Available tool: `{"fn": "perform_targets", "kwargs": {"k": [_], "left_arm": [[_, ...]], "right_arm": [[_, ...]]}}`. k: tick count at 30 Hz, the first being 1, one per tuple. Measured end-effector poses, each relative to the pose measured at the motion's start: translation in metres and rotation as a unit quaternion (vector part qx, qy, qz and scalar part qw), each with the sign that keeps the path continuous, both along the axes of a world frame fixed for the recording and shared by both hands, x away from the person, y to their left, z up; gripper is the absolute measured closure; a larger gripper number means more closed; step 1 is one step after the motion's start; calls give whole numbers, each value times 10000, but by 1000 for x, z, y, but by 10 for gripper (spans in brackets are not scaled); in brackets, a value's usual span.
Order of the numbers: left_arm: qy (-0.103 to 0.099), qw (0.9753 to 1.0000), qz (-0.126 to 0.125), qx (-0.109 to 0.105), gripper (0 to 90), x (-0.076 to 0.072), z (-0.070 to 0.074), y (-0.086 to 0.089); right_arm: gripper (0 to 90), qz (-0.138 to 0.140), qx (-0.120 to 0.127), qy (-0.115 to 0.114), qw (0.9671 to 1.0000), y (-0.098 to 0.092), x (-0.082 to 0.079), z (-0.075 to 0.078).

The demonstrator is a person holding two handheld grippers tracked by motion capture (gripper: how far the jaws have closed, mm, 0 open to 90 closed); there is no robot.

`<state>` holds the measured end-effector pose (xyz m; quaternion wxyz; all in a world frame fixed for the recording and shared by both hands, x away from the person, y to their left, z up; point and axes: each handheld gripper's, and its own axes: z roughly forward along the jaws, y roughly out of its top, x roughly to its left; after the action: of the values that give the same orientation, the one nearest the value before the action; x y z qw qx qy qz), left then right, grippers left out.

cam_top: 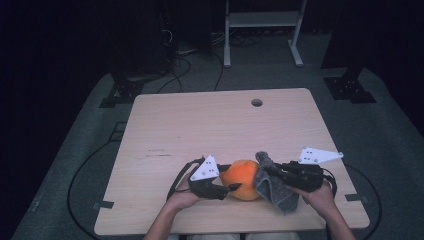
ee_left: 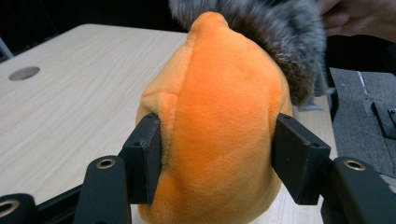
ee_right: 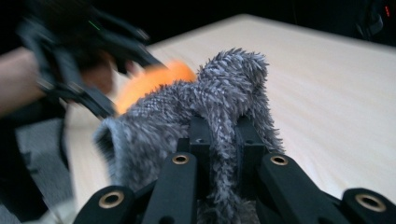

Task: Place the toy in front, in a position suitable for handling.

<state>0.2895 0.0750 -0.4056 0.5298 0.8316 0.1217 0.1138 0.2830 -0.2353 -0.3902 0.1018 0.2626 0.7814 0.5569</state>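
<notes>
An orange plush toy rests on the wooden table near its front edge. My left gripper is shut on the orange plush toy, one pad pressed into each side. A grey fuzzy cloth hangs against the toy's right side. My right gripper is shut on the grey fuzzy cloth, which bunches up between its jaws. In the right gripper view the orange plush toy shows behind the cloth, with the left gripper blurred beyond it.
A round cable hole sits near the table's far edge. Beyond the table stand a white frame and black stand bases on the floor. Cables trail along the table's left side.
</notes>
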Motion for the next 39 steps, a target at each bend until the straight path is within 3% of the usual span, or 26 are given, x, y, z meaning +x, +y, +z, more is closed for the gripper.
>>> {"fn": "perform_targets", "kwargs": {"k": [1,2,5,6,8,9,12,14,16,19,22,25,26,28,30,31,33,35,36,38,39], "left_arm": [[0,10000,0,0,395,0,0,0],[-28,10000,1,28,395,-1,2,0],[-95,9999,29,64,394,-4,5,1],[-74,9999,34,100,392,-3,3,1],[-43,9998,26,203,383,-1,-3,-2],[2,9999,7,123,357,-1,-5,-3],[131,9998,56,-155,220,7,-5,4],[270,9994,184,-82,134,12,-8,7],[560,9983,158,-72,88,18,-16,7],[711,9971,-138,-225,133,18,-24,3],[451,9986,-99,-267,360,12,-17,4],[421,9985,-79,-335,399,11,-8,7],[410,9987,-72,-284,401,10,-3,8],[418,9987,-85,-294,402,9,-3,8],[472,9984,-60,-310,403,10,-5,7],[477,9984,-57,-309,400,10,-5,6],[553,9981,-59,-272,325,10,-9,3],[609,9976,-37,-329,203,12,-13,3],[594,9981,18,-174,153,13,-15,3],[560,9984,44,32,158,14,-20,-1],[499,9987,38,21,188,13,-23,-3]], "right_arm": [[803,0,0,0,10000,0,0,0],[802,89,-27,-159,9998,10,-6,8],[803,94,-95,-177,9998,13,-6,6],[802,37,-234,-24,9997,13,-2,-2],[803,9,-300,74,9995,13,0,-9],[802,-15,-373,148,9992,13,2,-16],[802,-75,-273,302,9991,8,7,-23],[802,-106,-222,364,9990,5,9,-26],[802,-122,-214,412,9988,4,11,-28],[802,-161,-235,452,9986,3,12,-31],[802,-371,-295,458,9978,-4,13,-31],[803,-416,-108,310,9986,-8,10,-23],[802,-282,120,48,9995,-6,3,-9],[803,-153,230,-39,9996,-2,0,-4],[802,3,150,-152,9998,8,-3,0],[802,50,-31,-194,9998,15,-4,-2],[802,-12,-293,-195,9994,23,-2,-10],[802,-148,-300,-80,9994,21,2,-19],[802,-330,-270,-19,9991,14,5,-22],[801,-385,-241,37,9990,10,7,-24],[802,-402,-211,82,9989,7,8,-25]]}}
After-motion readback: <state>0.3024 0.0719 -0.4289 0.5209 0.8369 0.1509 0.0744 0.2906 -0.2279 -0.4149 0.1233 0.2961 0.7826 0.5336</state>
